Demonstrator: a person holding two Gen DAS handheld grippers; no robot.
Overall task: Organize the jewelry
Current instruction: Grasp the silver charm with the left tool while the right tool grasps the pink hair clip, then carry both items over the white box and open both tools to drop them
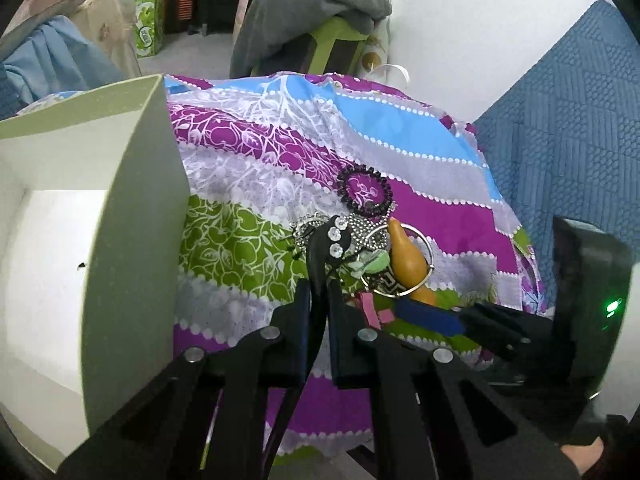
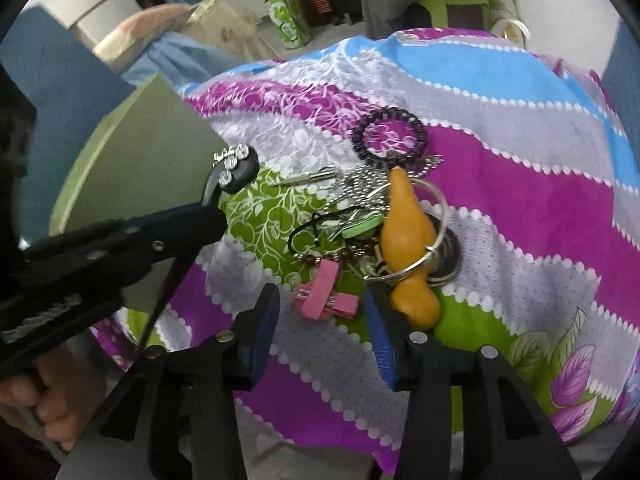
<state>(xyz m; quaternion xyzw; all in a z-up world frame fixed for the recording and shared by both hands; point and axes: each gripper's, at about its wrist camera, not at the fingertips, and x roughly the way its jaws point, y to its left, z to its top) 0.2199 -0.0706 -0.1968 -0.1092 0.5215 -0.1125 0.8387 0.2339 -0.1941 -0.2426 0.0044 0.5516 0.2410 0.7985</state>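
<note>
L gripper [image 1: 318, 300] clamped on black rhinestone clip [image 1: 334, 236], lifted beside the box [image 1: 132, 208]. R gripper [image 2: 324, 320] spread wide, empty, over pink clip [image 2: 326, 290]. Only R view shows that pink clip whole, plus key [image 2: 308, 178].

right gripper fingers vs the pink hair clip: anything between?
Nothing. In the right wrist view only bare patterned cloth separates the open right gripper from the pink hair clip.

Grey clothes [image 1: 320, 4] heap a green chair [image 1: 332, 40] beside the white wall [image 1: 480, 40].

Both wrist views look down close over the patterned cloth [image 1: 248, 240], sharing the jewelry pile [image 2: 384, 224].
</note>
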